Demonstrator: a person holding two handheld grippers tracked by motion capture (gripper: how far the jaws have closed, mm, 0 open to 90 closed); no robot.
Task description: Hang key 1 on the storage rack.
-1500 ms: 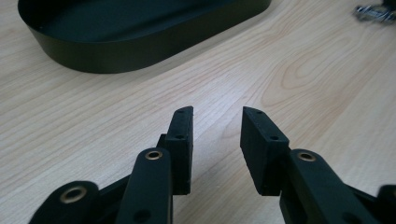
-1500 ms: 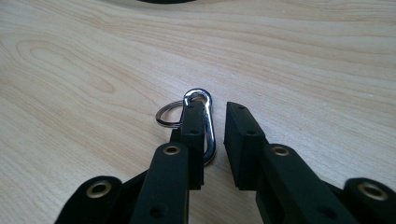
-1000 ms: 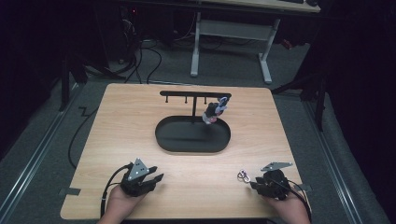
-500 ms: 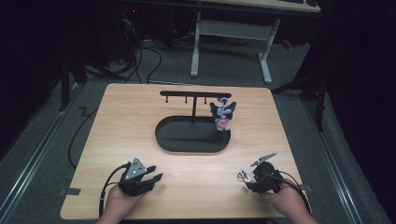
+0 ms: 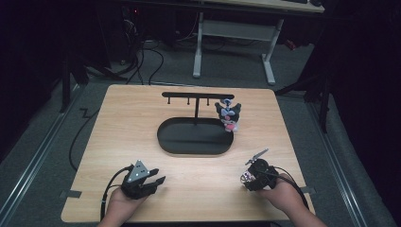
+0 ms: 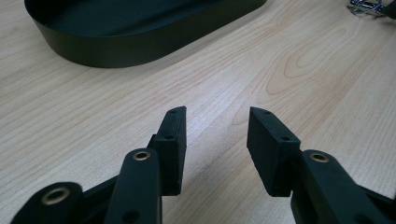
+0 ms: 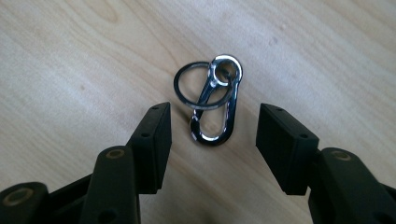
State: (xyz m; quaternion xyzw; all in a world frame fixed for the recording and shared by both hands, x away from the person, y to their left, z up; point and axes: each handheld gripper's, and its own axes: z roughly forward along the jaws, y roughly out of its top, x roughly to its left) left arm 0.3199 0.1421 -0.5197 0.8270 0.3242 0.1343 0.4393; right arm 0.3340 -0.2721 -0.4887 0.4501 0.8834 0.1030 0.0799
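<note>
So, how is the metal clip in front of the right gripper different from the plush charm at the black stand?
The metal clip is shiny silver metal with a key ring; the plush charm is soft-looking, dark with pink and white. The clip lies flat on the wooden table; the charm hangs from the stand. The clip sits between the open jaws of the right gripper, untouched; the charm is far from both grippers. Both are small.

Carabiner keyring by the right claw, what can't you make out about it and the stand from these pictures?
- Carabiner keyring: in the high view, too small, partly behind the right claw.
- Plush charm: which peg of the hanger stand holds it, too small.
- Black tray: left claw view, cut off by the top edge.
</note>
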